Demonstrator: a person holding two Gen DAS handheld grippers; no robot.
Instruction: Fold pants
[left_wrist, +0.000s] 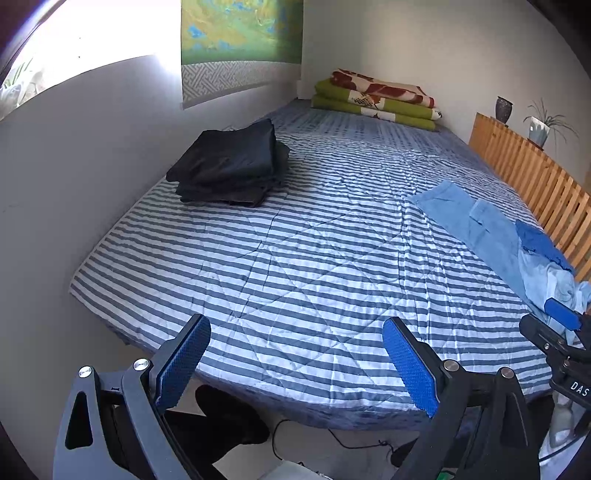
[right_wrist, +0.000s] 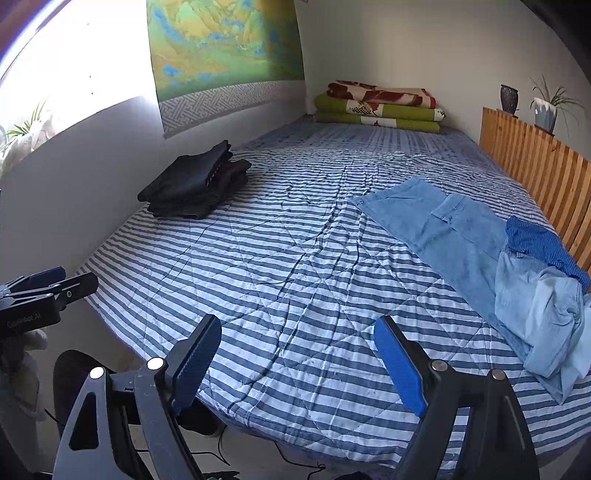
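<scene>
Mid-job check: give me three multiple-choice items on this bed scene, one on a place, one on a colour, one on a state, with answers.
1. Where does the folded dark stack lie?
A. by the wall under the hanging
B. against the wooden slats
C. on the floor

2. What colour are the unfolded pants?
A. red
B. light blue
C. black

3. How does the right claw stand?
A. shut on pants
C. shut, empty
B. open, empty

Answers: 1 A, it sits at the bed's wall side; 2 B, pale blue denim lies near the slats; 3 B, striped quilt shows between its spread pads.
</scene>
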